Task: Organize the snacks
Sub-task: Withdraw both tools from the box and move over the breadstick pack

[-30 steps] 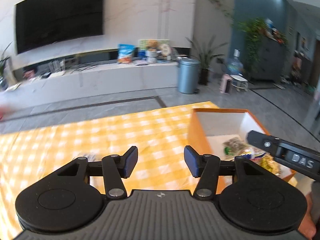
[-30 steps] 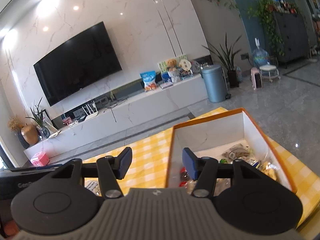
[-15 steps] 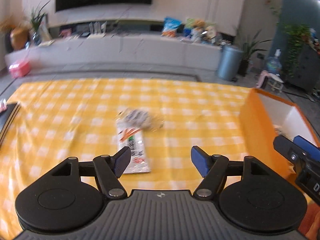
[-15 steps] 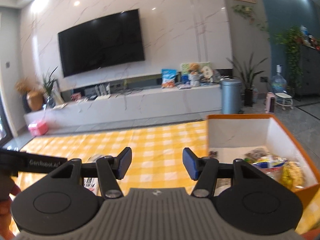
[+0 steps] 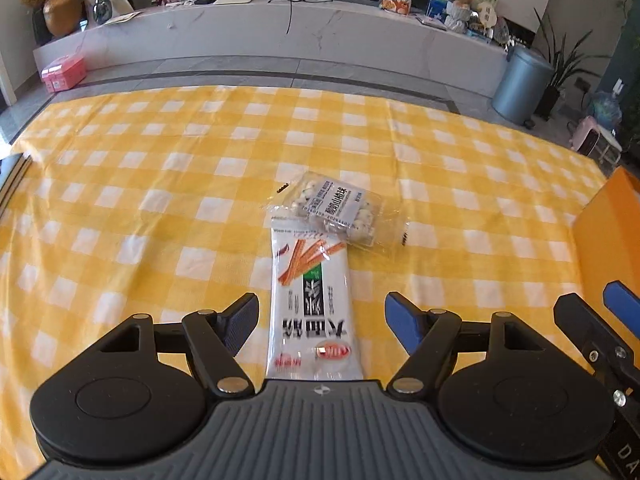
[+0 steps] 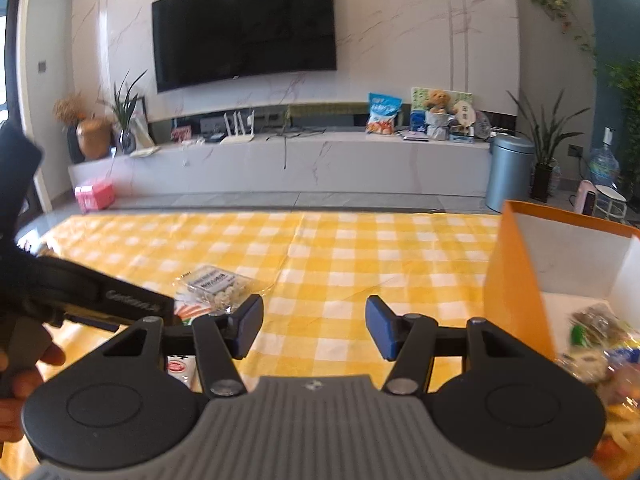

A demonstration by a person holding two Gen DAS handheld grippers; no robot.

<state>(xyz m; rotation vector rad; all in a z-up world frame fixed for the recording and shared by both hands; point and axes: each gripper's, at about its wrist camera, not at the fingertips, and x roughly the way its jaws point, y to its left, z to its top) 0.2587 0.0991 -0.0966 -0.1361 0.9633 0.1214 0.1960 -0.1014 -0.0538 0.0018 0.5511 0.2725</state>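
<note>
Left gripper (image 5: 321,322) has its jaws spread wide and empty, straddling the white snack-stick packet (image 5: 312,304) lying flat on the desk (image 5: 120,184). Just beyond its far end, overlapping it, sits the clear bag of coated nuts (image 5: 340,212), probably light, crinkly and slippery. Pinch the packet across its narrow middle. Right gripper (image 6: 314,332) hangs agape, holding nothing, with the orange box (image 6: 516,280) to its right.
</note>
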